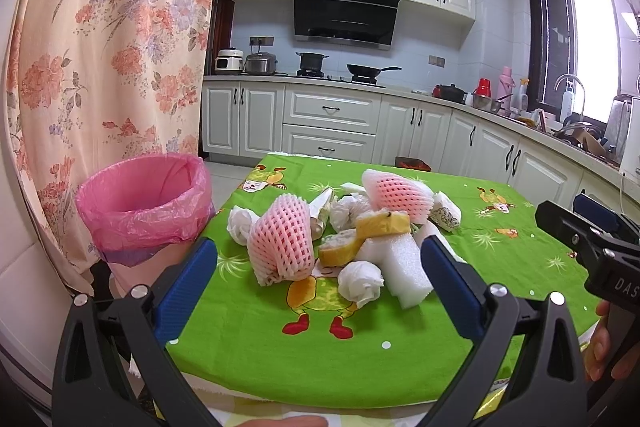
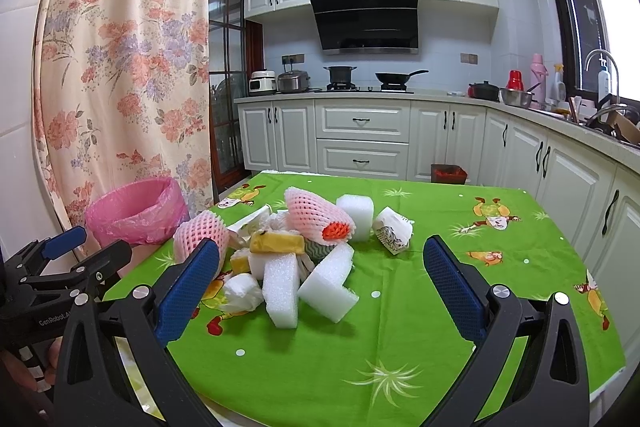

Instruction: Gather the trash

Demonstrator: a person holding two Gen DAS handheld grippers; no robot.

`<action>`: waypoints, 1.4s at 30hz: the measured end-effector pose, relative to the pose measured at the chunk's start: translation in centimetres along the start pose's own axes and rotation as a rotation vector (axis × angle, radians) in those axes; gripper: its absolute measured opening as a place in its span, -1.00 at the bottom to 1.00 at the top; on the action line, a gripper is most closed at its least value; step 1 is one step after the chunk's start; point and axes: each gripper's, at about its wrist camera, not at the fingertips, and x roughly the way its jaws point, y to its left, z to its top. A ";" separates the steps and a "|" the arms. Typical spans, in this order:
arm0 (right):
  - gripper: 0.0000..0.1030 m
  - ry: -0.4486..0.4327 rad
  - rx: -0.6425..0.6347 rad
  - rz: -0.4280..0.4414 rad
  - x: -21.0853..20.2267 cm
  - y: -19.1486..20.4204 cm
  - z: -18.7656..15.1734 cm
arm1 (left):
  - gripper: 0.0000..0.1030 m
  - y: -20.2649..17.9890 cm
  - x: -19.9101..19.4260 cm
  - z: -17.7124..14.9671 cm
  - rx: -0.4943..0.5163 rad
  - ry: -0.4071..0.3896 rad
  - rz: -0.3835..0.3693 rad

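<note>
- While both tools hang short of the heap, the left gripper [image 1: 318,269] has its blue jaws spread wide with nothing between them, lined up on the near pink foam net [image 1: 280,241], which looks like the handiest first pick.
- The right gripper [image 2: 320,275] is likewise spread and empty; its jaws frame the white foam blocks [image 2: 304,283] at the front of the pile, though neither touches them.
- The trash sits bunched in the middle of the green tablecloth [image 1: 400,339]: two pink foam nets, white foam blocks, crumpled tissue balls [image 1: 360,281], a yellow sponge-like piece [image 1: 382,223] and a patterned paper cup [image 2: 394,233] lying on its side just right of the heap.
- The pieces lean on and overlap one another, so lifting one will probably shift its neighbours; the top and outer items seem safest to take first.
- The bin with a pink liner [image 1: 144,203] stands off the table's left edge with its mouth open, near the left gripper, so that side has the shorter carry.
- Nothing appears to be collected yet, though the bin's inside is only partly visible.
</note>
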 end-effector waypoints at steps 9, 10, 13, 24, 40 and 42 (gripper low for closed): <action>0.86 0.003 0.008 0.002 0.0 -0.1 0.0 | 0.91 0.0 0.0 0.0 0.002 0.000 -0.001; 0.86 0.003 0.009 0.002 0.0 -0.1 0.0 | 0.91 0.0 0.0 0.0 0.002 0.001 0.000; 0.86 0.003 0.009 0.003 0.0 -0.2 0.0 | 0.91 0.0 0.0 0.0 0.002 0.000 -0.001; 0.86 0.003 0.014 0.004 0.0 -0.2 0.0 | 0.91 -0.1 0.0 0.0 0.003 0.000 0.000; 0.87 0.005 0.015 0.005 0.0 -0.3 -0.1 | 0.91 -0.1 0.0 0.0 0.003 0.001 0.000; 0.86 0.007 0.015 0.004 0.1 -0.3 -0.1 | 0.91 -0.1 0.1 0.0 0.002 0.005 -0.001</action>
